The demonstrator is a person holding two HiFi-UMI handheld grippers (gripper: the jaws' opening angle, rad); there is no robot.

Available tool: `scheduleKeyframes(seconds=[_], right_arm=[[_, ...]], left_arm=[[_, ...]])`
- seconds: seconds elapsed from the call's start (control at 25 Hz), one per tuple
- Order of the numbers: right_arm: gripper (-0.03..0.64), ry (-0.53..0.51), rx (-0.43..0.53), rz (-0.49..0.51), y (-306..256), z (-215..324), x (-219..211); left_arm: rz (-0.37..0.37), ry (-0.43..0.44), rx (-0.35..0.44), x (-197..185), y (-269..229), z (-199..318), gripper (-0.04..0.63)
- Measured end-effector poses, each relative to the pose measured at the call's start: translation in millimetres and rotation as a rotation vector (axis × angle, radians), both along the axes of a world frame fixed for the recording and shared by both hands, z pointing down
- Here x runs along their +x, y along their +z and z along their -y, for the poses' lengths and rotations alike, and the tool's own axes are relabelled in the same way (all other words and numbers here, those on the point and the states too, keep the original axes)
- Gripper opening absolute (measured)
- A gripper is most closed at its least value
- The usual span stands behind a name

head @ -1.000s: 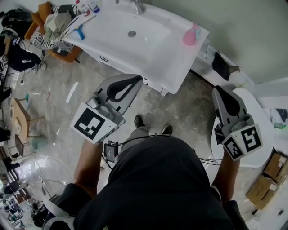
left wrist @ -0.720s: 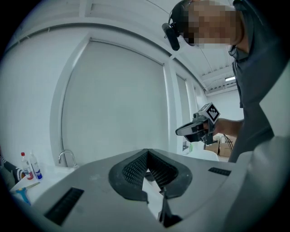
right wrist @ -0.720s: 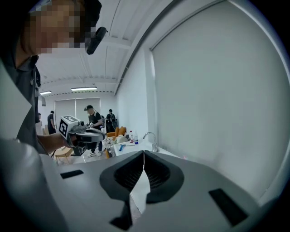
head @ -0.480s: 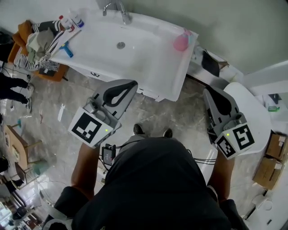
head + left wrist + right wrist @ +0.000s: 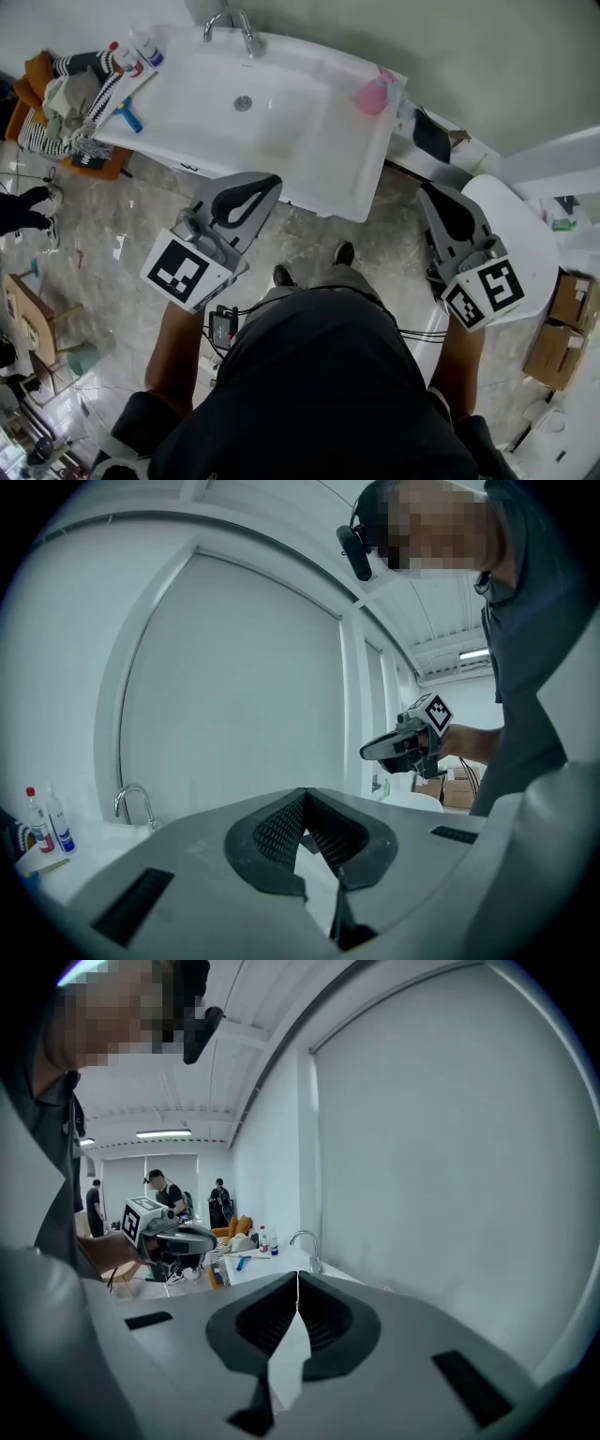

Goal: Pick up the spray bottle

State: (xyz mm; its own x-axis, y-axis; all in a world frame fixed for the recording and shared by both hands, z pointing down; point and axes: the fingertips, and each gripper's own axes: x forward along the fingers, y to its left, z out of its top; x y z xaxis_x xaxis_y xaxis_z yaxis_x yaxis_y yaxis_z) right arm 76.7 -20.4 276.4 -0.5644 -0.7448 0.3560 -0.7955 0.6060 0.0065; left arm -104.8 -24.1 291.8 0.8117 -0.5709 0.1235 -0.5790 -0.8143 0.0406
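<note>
Seen from the head view, the pink spray bottle (image 5: 372,94) stands on the white sink (image 5: 309,141) at its far right corner, toward 1 o'clock from the person and well apart from both tongs. The faucet (image 5: 246,33) rises at the basin's back rim at about 11 o'clock, and two small bottles (image 5: 142,47) stand at the far left corner, toward 10 o'clock, with a blue-handled tool (image 5: 128,114) lying near them at the sink's left edge. The left gripper (image 5: 265,185) is held over the floor just in front of the sink's near edge and points toward 1 o'clock. In its own view the left gripper (image 5: 305,794) has its jaws pressed together at the tips, with nothing between them (only the bare wall shows beyond). The right gripper (image 5: 429,192) is held at the person's 2 o'clock, beside a round white table (image 5: 534,244), and points toward 11 o'clock. In its own view the right gripper (image 5: 298,1277) is likewise fully closed and grips nothing, the faucet (image 5: 305,1241) showing just beyond its tips. The person's shoe (image 5: 344,253) rests on the marbled floor (image 5: 122,216) between the two tongs.
</note>
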Motion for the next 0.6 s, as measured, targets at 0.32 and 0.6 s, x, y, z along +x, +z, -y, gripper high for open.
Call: scheduleKeyframes(seconds=[0.32, 0.6], right_arm=[[0.009, -0.093, -0.008, 0.024, 3.9, 60.3, 29.3], [0.009, -0.165, -0.033, 0.025, 13.8, 98.5, 59.6]], left_arm=[[0.019, -0.077, -0.015, 43.1, 0.6, 36.7, 0.005], [0.021, -0.118, -0.024, 87.8, 1.8, 61.5, 0.003]])
